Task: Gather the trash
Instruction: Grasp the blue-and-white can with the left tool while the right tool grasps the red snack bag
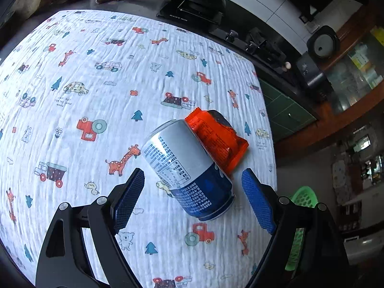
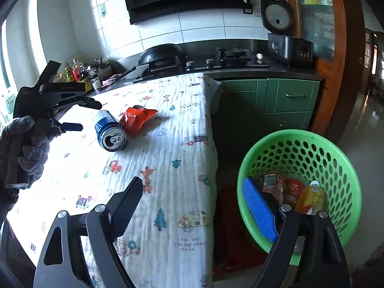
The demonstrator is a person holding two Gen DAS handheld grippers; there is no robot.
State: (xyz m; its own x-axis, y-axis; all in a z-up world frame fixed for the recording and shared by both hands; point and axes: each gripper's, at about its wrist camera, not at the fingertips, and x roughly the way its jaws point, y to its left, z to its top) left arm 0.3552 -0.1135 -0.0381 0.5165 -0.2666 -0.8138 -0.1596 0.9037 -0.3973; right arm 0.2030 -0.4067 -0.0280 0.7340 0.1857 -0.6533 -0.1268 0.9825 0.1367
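A blue and white drink can [image 1: 187, 168] lies on its side on the cartoon-print tablecloth [image 1: 96, 84], touching an orange snack wrapper [image 1: 216, 139] just beyond it. My left gripper [image 1: 194, 199] hangs open over the can's near end, and its blue pads [image 1: 129, 196] stand clear of the can on both sides. From the right wrist view, the can [image 2: 110, 129] and wrapper [image 2: 136, 118] lie beside the left gripper [image 2: 88, 116], held by a gloved hand [image 2: 31, 144]. My right gripper [image 2: 193, 210] is open and empty above the table's edge, near the green basket [image 2: 336, 163].
The basket stands on the floor beside the table and holds a small yellow bottle [image 2: 309, 196] and other trash. Behind the table runs a dark counter with a wok [image 2: 160, 52], a gas hob [image 2: 232, 55], a rice cooker [image 2: 285, 43] and green cabinets [image 2: 288, 98].
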